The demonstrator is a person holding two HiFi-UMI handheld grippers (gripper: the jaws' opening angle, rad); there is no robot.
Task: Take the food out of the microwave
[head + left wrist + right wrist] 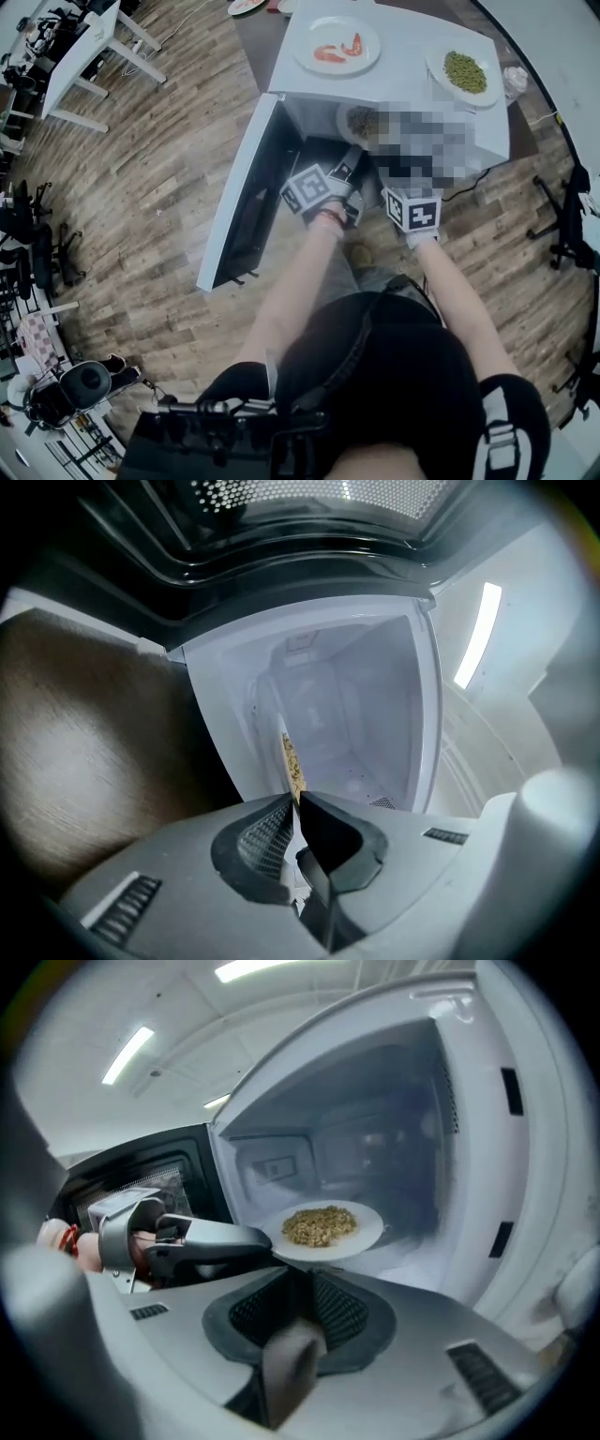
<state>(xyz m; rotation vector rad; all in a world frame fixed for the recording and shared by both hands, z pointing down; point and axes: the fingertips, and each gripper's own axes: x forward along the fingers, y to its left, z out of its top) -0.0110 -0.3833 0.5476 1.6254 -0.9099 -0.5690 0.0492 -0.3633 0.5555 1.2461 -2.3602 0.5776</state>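
Note:
A white plate of yellowish grain food (323, 1229) hangs level in the mouth of the white microwave (469, 127), just in front of its cavity. My left gripper (292, 799) is shut on the plate's left rim, and the plate (291, 761) shows edge-on between its jaws. In the right gripper view that same left gripper (267, 1238) reaches in from the left. My right gripper (302, 1267) is shut on the plate's near rim. In the head view the plate (354, 120) is partly hidden by a mosaic patch.
The microwave door (246, 202) stands swung open to the left. On top of the microwave sit a plate of shrimp (337, 45) and a plate of green peas (462, 70). Desks and office chairs (42, 253) line the wooden floor at the left.

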